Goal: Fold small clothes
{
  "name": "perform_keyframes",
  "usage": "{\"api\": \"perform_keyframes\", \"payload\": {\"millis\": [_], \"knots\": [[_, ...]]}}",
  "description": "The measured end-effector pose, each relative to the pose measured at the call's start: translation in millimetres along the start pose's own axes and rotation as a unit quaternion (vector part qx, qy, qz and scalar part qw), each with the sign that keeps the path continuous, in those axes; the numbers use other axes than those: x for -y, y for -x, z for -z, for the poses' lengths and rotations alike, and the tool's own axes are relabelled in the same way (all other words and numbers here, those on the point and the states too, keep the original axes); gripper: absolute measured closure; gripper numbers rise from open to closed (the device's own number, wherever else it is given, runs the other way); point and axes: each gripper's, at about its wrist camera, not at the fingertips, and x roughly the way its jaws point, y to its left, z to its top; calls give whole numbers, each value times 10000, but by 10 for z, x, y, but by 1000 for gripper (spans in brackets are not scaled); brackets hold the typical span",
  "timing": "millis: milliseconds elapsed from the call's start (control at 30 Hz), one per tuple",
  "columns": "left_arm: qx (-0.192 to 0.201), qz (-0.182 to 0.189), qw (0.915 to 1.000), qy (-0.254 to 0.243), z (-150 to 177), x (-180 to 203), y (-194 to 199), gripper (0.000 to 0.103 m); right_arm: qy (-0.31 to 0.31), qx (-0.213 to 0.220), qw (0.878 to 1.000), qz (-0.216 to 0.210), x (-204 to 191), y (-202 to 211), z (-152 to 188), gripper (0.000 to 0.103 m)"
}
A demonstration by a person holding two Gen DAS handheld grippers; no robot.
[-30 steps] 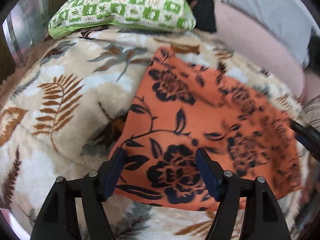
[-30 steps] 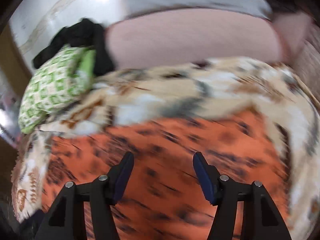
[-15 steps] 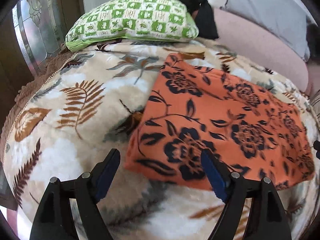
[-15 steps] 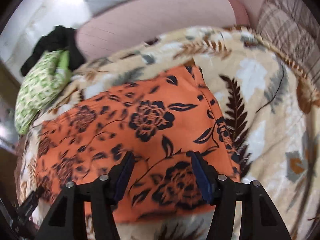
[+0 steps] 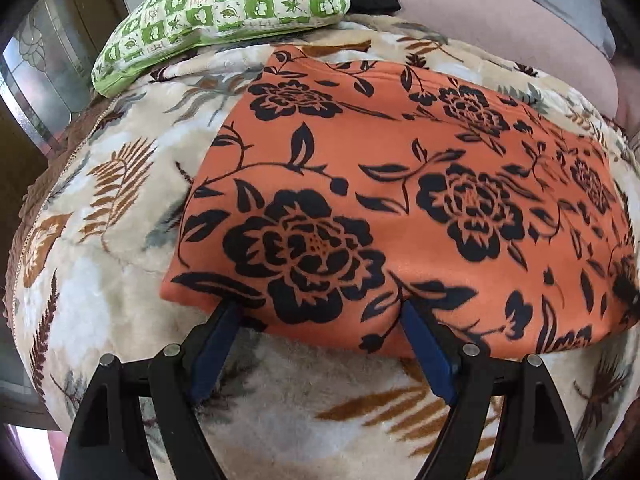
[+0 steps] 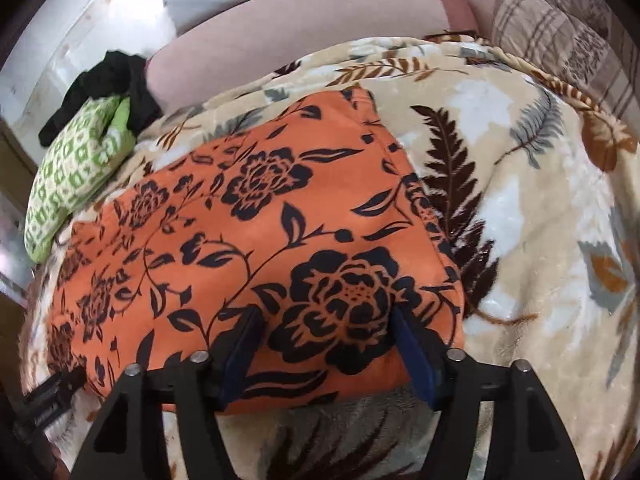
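An orange cloth (image 5: 400, 184) with a black flower print lies flat on a beige leaf-patterned blanket (image 5: 100, 208). My left gripper (image 5: 319, 314) is open, and its blue-padded fingertips (image 5: 224, 320) rest at the cloth's near edge, close to the left corner. In the right wrist view the same cloth (image 6: 260, 240) fills the middle. My right gripper (image 6: 326, 320) stands over the near right corner with its jaws opening. The cloth lies flat between and under its pads (image 6: 408, 344), which do not pinch it.
A green-and-white checked pillow (image 5: 224, 12) lies at the blanket's far left with a black garment (image 6: 108, 88) behind it. A pink cushion (image 6: 300, 28) runs along the back and a plaid cushion (image 6: 560, 32) sits at the far right. Bare blanket (image 6: 540, 220) extends right of the cloth.
Both grippers came in low to the cloth's near edge. The left jaws spread wider. The right gripper slid from the cloth's middle to its right corner and its jaws widened.
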Motion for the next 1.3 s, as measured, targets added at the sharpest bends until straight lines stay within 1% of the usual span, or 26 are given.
{"api": "perform_keyframes", "payload": {"millis": [33, 100, 133, 200, 233, 267, 333, 433, 467, 500, 533, 633, 667, 700, 767, 800, 867, 900, 933, 1000, 1033, 1067, 1100, 1200, 1233, 1300], "knots": [[121, 25, 9999, 54, -32, -18, 48, 20, 113, 2, 9999, 66, -33, 4, 9, 31], [499, 34, 9987, 112, -107, -44, 197, 20, 240, -74, 9995, 211, -103, 49, -17, 31], [678, 53, 9976, 109, -144, -49, 267, 20, 139, -11, 9998, 157, -100, 96, -33, 31], [902, 131, 9958, 130, -216, -58, 354, 20, -211, 313, 9993, -83, -81, 252, -70, 31], [1008, 214, 9945, 175, -260, -68, 390, 20, -243, 436, 9985, -223, -100, 311, -107, 31], [1027, 272, 9941, 208, -294, -74, 385, 20, -222, 635, 9968, -427, -156, 414, -142, 31], [894, 327, 9952, 237, -359, -71, 287, 20, -138, 883, 9937, -675, -264, 528, -195, 31], [568, 170, 9981, 169, -394, 20, 82, 20, -66, 803, 9916, -1009, -408, 480, -226, 33], [451, 70, 9989, 85, -397, 55, -3, 20, 6, 723, 9914, -1091, -471, 398, -210, 35], [312, -130, 9994, -54, -406, 96, -108, 20, 87, 633, 9917, -1115, -523, 328, -194, 43], [278, -220, 9993, -134, -397, 129, -166, 20, 162, 486, 9922, -1137, -562, 237, -170, 49], [410, -393, 9979, -314, -372, 179, -162, 20, 87, -375, 9900, -1354, -572, -176, -92, 52], [424, -407, 9977, -324, -356, 172, -153, 20, 128, -513, 9898, -1320, -571, -249, -53, 55], [435, -406, 9977, -310, -349, 171, -143, 20, 314, -418, 9907, -1256, -574, -256, -45, 60], [490, -448, 9974, -277, -330, 178, -81, 20, 416, -485, 9900, -1256, -573, -241, -89, 61], [566, -478, 9969, -252, -331, 160, -37, 20, 320, -499, 9889, -1360, -526, -211, -106, 61], [770, -533, 9955, -134, -369, 79, 38, 20, 27, -379, 9876, -1524, -379, -137, -151, 61], [882, -542, 9946, -41, -371, 32, 90, 20, -69, -296, 9883, -1493, -311, -110, -188, 61], [907, -563, 9943, 27, -381, -11, 98, 20, -117, -247, 9891, -1445, -271, -88, -203, 61], [752, -710, 9945, 190, -394, -112, 23, 20, -228, -318, 9901, -1346, -158, -125, -230, 61], [442, -778, 9957, 220, -389, -162, -120, 20, -280, -419, 9893, -1372, -120, -179, -241, 60], [212, -744, 9968, 192, -380, -183, -228, 17, -300, -485, 9886, -1396, -104, -223, -235, 60], [249, -646, 9972, 267, -368, -238, -251, 14, -198, -462, 9897, -1343, -130, -227, -230, 60], [221, -253, 9972, 674, -373, -401, -111, 14, -2, -417, 9914, -1239, -222, -161, -226, 59], [287, -169, 9962, 804, -352, -462, -64, 14, -49, -404, 9906, -1302, -223, -146, -223, 59], [300, -127, 9946, 989, -294, -556, 8, 14, -290, -440, 9852, -1630, -179, -98, -214, 58]]}}
